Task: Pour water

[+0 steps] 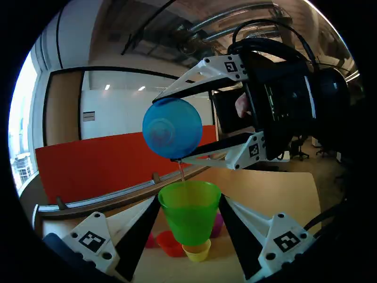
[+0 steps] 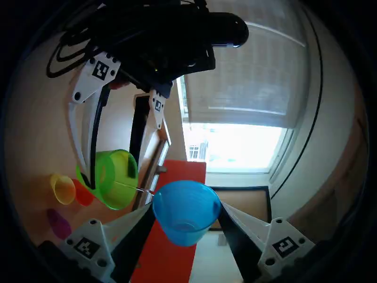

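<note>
In the left gripper view, my left gripper (image 1: pixel 190 214) is shut on a green cup (image 1: pixel 190 212) held upright above the table. Above it, the right gripper (image 1: pixel 176 129) holds a blue cup (image 1: pixel 172 127) tipped on its side, and a thin stream of water (image 1: pixel 181 172) falls from its rim into the green cup. In the right gripper view, my right gripper (image 2: pixel 186 218) is shut on the blue cup (image 2: pixel 186 217). The green cup (image 2: pixel 114 178) sits just beyond its rim between the left gripper's fingers (image 2: pixel 92 137), with the water stream (image 2: pixel 136 187) crossing between the cups.
Small cups stand on the wooden table (image 1: pixel 264 188) below: red (image 1: pixel 169 243), yellow (image 1: pixel 197 252) and purple (image 1: pixel 217 225). They show again as yellow (image 2: pixel 62 188), red (image 2: pixel 83 192) and purple (image 2: pixel 58 222). A red wall panel (image 1: pixel 89 165) and a rail lie behind.
</note>
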`<state>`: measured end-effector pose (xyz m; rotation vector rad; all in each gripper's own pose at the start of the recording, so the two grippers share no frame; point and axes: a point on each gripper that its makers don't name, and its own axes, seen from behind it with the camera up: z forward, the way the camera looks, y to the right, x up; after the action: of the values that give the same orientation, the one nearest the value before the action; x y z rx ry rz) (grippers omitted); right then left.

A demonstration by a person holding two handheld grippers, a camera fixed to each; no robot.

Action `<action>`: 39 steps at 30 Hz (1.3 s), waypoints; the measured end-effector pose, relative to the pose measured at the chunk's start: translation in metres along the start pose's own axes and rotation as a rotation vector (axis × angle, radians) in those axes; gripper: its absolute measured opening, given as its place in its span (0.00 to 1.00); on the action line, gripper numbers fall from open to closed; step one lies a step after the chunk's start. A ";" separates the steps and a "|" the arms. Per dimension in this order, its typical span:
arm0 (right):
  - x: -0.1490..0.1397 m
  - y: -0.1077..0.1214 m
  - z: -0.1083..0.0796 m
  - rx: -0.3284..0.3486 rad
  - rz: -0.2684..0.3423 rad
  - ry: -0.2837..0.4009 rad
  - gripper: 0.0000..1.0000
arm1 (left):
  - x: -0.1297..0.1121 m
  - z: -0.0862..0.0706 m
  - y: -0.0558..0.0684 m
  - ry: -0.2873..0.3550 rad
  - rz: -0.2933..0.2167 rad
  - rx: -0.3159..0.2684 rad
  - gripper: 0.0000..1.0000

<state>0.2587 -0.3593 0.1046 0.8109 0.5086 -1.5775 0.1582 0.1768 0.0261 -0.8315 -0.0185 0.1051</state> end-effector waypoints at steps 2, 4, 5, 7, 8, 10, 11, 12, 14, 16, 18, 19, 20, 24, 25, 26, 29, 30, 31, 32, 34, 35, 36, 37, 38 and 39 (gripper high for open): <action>0.001 -0.002 0.000 0.006 -0.005 0.000 0.91 | 0.000 0.000 0.000 0.001 0.000 0.000 0.88; 0.001 -0.004 0.000 0.010 -0.009 -0.001 0.91 | 0.000 0.001 0.000 0.001 -0.001 -0.001 0.88; 0.001 -0.005 0.000 0.012 -0.011 0.000 0.91 | -0.001 0.001 0.000 0.001 -0.001 -0.001 0.88; 0.002 -0.005 0.001 0.009 -0.014 -0.001 0.91 | -0.001 0.001 0.000 0.000 -0.001 -0.001 0.88; 0.002 -0.005 0.001 0.006 -0.015 -0.001 0.91 | -0.001 0.002 0.000 0.000 -0.001 -0.001 0.88; 0.003 -0.003 0.001 0.000 -0.014 -0.001 0.91 | -0.001 0.002 0.000 0.001 -0.001 -0.001 0.88; 0.003 -0.001 0.001 -0.002 -0.013 -0.001 0.91 | -0.001 0.002 0.000 0.001 -0.001 -0.001 0.88; 0.004 0.000 0.001 -0.003 -0.012 -0.001 0.91 | -0.001 0.002 0.000 0.001 -0.001 -0.001 0.88; 0.005 0.000 0.001 0.003 -0.013 0.000 0.91 | -0.001 0.001 0.000 0.001 -0.001 -0.001 0.88; 0.005 -0.002 0.000 0.008 -0.014 0.000 0.91 | -0.001 0.001 0.000 0.001 -0.001 -0.001 0.88; 0.005 -0.003 0.000 0.010 -0.017 0.001 0.91 | -0.001 0.001 0.000 0.001 0.000 0.000 0.88; 0.005 -0.002 0.001 0.006 -0.018 0.001 0.91 | 0.000 0.000 0.000 0.001 0.000 -0.001 0.88; 0.005 -0.001 0.001 0.003 -0.020 0.002 0.91 | 0.000 0.000 0.000 0.001 0.000 -0.001 0.88; 0.007 0.004 0.000 -0.006 -0.017 0.002 0.91 | 0.001 -0.001 0.000 0.002 0.000 -0.001 0.88; 0.007 0.004 0.000 -0.003 -0.018 0.003 0.91 | 0.001 -0.001 0.000 0.003 0.000 -0.001 0.88; 0.007 0.004 0.000 0.001 -0.018 0.003 0.91 | 0.001 -0.001 -0.001 0.003 0.000 0.000 0.88; 0.006 0.001 -0.001 0.006 -0.023 0.003 0.91 | 0.002 -0.002 -0.001 0.004 -0.001 0.001 0.88; 0.006 0.000 -0.001 0.007 -0.024 0.003 0.91 | 0.002 -0.003 -0.001 0.004 -0.001 0.001 0.88; 0.006 0.001 -0.001 0.004 -0.025 0.003 0.91 | 0.002 -0.003 -0.001 0.004 0.000 0.002 0.88; 0.006 0.001 -0.001 0.002 -0.026 0.002 0.91 | 0.002 -0.003 -0.001 0.004 0.000 0.002 0.88; 0.006 0.002 -0.001 0.000 -0.023 0.003 0.91 | 0.002 -0.003 -0.001 0.004 0.000 0.002 0.88; 0.006 0.002 -0.001 0.000 -0.021 0.003 0.91 | 0.002 -0.003 -0.001 0.004 0.000 0.002 0.88; 0.006 0.003 -0.001 -0.001 -0.019 0.004 0.91 | 0.002 -0.003 -0.001 0.003 0.000 0.002 0.88; 0.006 0.003 -0.001 -0.002 -0.018 0.004 0.91 | 0.002 -0.003 -0.001 0.003 0.000 0.002 0.88; 0.007 0.003 -0.002 -0.004 -0.017 0.004 0.91 | 0.002 -0.004 -0.002 0.004 0.001 0.003 0.88; 0.007 0.003 -0.002 -0.004 -0.014 0.005 0.91 | 0.002 -0.004 -0.002 0.004 0.001 0.003 0.88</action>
<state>0.2618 -0.3630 0.0987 0.8093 0.5222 -1.5875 0.1601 0.1731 0.0249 -0.8284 -0.0144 0.1045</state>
